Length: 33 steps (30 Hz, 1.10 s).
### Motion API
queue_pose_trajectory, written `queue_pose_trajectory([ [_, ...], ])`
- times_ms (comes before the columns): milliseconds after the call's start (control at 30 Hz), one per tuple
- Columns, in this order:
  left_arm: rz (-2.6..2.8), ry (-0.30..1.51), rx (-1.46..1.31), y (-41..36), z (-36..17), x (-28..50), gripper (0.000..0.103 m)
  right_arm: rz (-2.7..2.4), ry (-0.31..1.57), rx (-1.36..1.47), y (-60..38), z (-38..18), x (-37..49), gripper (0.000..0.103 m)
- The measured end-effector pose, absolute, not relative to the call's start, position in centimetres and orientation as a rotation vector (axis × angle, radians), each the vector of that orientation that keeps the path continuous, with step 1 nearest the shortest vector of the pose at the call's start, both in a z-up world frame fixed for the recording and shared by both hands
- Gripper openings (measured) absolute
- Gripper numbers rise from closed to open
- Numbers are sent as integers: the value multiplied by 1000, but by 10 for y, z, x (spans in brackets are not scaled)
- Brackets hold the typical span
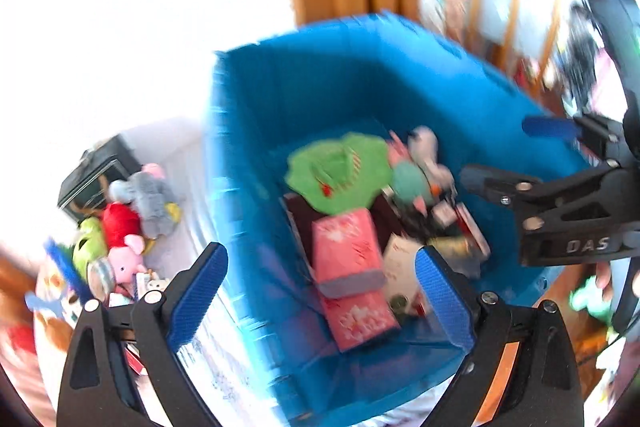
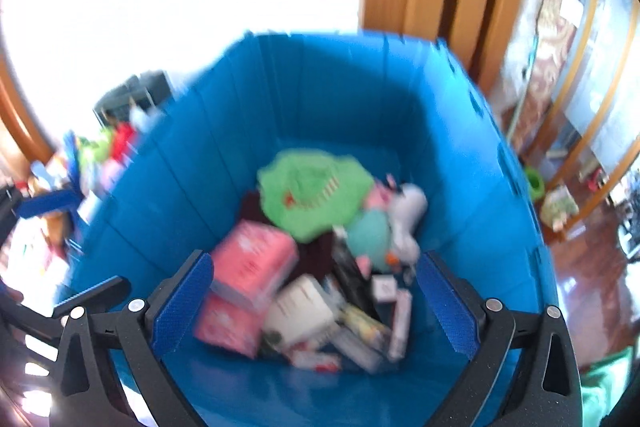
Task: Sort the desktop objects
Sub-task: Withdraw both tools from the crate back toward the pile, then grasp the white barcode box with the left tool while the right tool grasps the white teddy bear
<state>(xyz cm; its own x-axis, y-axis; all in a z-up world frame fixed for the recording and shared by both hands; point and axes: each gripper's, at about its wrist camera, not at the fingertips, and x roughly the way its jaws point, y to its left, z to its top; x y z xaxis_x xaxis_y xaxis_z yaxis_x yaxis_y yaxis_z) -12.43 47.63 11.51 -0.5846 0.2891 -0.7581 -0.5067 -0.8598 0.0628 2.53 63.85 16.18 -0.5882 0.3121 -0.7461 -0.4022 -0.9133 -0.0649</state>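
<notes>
Both claws — the left claw (image 1: pixel 322 291) and the right claw (image 2: pixel 316 301) — gape wide and empty above the blue bin (image 2: pixel 340 95), where pink boxes (image 2: pixel 252 263) and a green plush (image 2: pixel 312 191) lie piled.

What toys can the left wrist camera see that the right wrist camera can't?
Only the left wrist view clearly shows the plush pile outside the bin: a grey plush, a red plush and a pink pig; the right view shows that spot only as a blur. Only the right wrist view shows a green object on the floor. Both show the blue bin, its pink packs, the green item, and open, empty grippers: left gripper, right gripper.
</notes>
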Motion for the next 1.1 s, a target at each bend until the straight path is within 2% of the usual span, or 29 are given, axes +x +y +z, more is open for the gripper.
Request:
queue_pose_trajectory([
  [200, 2675, 237, -1032, 382, 112, -119, 96, 2689, 163, -978, 574, 176, -1, 103],
  [300, 2761, 90, -1045, 323, 101, -118, 96, 2754, 103, -973, 532, 173, -25, 103],
  [633, 2945, -137, -1395, 108, 9, -107, 96, 2958, 30, -1025, 401, 146, -91, 103],
  [867, 2901, -158, -1747, -43, -83, -71, 96, 2909, 11, -1290, 341, 75, -136, 103],
  [1100, 2790, -125, -1871, -116, -143, -63, 96, 2625, 167, -1641, 335, -37, -194, 103],
])
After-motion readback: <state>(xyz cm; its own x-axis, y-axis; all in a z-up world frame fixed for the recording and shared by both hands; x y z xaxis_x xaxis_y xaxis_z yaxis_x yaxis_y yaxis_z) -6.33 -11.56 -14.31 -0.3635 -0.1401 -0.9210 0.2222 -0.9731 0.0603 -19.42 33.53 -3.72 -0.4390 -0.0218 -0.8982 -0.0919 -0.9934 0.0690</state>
